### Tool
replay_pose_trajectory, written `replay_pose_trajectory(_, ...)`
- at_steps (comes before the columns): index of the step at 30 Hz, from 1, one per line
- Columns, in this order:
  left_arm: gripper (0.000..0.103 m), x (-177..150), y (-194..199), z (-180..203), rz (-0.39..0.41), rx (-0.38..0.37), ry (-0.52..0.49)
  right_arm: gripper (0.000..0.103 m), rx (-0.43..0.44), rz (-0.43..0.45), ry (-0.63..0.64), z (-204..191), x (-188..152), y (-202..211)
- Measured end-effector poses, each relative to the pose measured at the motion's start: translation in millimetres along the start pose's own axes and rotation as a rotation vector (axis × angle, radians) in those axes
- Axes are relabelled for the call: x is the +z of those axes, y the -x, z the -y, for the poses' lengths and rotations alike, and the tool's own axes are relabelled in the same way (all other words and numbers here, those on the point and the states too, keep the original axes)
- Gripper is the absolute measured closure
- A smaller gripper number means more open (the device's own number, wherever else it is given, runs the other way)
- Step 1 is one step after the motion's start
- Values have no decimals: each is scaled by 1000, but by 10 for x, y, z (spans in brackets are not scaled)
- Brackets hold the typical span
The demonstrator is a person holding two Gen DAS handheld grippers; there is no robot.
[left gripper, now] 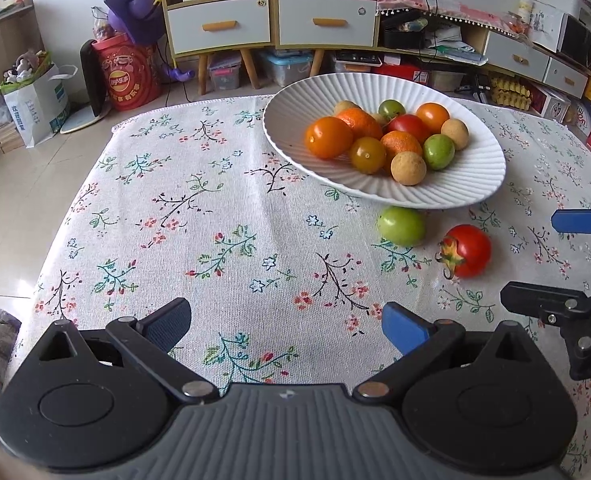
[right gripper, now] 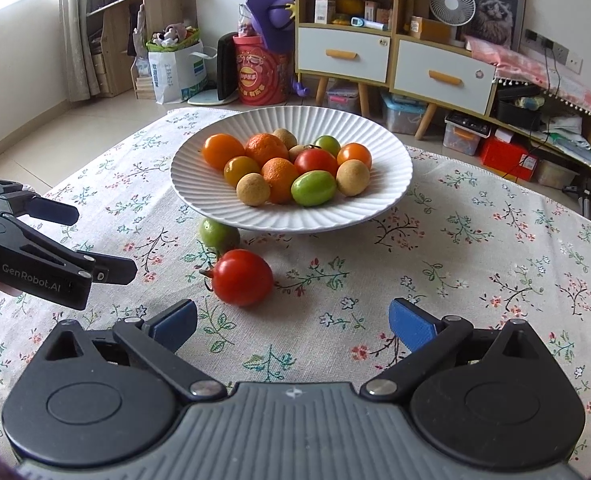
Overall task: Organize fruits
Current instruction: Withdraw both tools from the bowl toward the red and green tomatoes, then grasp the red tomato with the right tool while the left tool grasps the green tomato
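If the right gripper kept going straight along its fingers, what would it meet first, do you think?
Probably the red tomato on the tablecloth, slightly left of centre before the open right gripper; depth is hard to judge.

From the right gripper (right gripper: pixel 293 326), bare tablecloth (right gripper: pixel 475 264) lay open toward 1 o'clock. At 11 o'clock the red tomato (right gripper: pixel 242 277) blocked the way, the green tomato (right gripper: pixel 216 234) and plate (right gripper: pixel 387 196) behind it.

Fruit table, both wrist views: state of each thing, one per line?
White plate: on the tablecloth, piled with fruit.
Red tomato: loose on the cloth, outside the plate.
Green tomato: loose by the plate's rim.
Left claw: open, empty.
Right claw: open, empty, red tomato just ahead.
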State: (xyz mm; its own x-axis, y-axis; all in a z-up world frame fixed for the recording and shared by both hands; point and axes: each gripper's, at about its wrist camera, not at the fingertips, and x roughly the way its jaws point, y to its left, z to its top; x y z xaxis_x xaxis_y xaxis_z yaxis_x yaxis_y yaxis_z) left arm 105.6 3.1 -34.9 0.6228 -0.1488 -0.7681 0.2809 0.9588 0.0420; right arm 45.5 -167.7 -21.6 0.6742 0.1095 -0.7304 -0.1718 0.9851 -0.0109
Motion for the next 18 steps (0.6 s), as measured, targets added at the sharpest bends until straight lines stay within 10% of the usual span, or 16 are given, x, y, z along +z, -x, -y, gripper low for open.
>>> replay_pose_trajectory(8,3,-54,-26,7,-15,16,-28,4,18,-6,-2,-110,36,-92)
replay_pose_trajectory(18,3,-73,-33,8,-21,20,-44,50,57,-18,-13,-169,118,-198)
